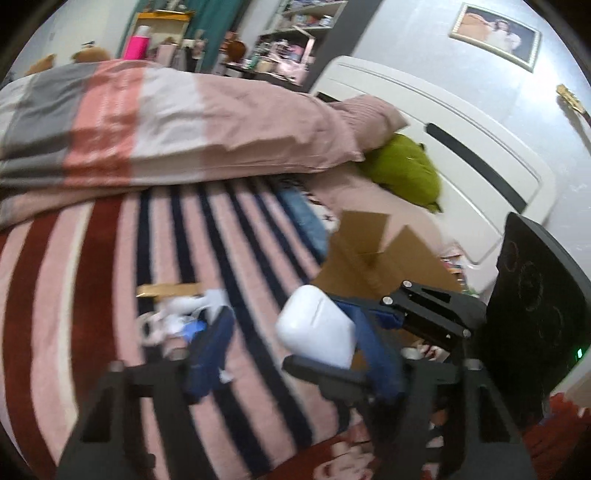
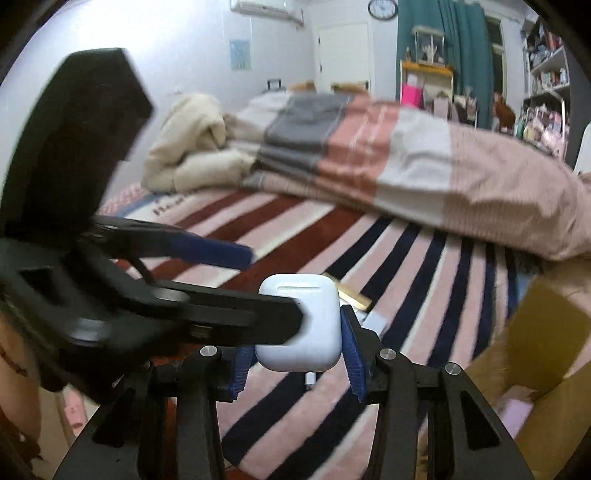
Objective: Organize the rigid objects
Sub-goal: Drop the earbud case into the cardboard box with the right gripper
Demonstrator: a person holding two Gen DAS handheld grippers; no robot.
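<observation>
bed (image 2: 295, 236) with red, pink and navy striped blanket, folded pink-grey duvet (image 2: 388, 162), cream blanket heap (image 2: 192, 144), white headboard (image 1: 443, 122), framed picture (image 1: 495, 33) on pale wall, teal curtains (image 2: 443, 48), wall clock (image 2: 383, 8), cluttered shelves (image 2: 546, 74), white door (image 2: 343, 51)

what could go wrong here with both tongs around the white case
1. The case is smooth and rounded, and the right tongs pinch only its lower part, so it could slip out.
2. The left tongs are open with one finger against the case; a push before they close might knock it onto the blanket.
3. The cardboard box has raised flaps, which the case could clip on its way in.
</observation>
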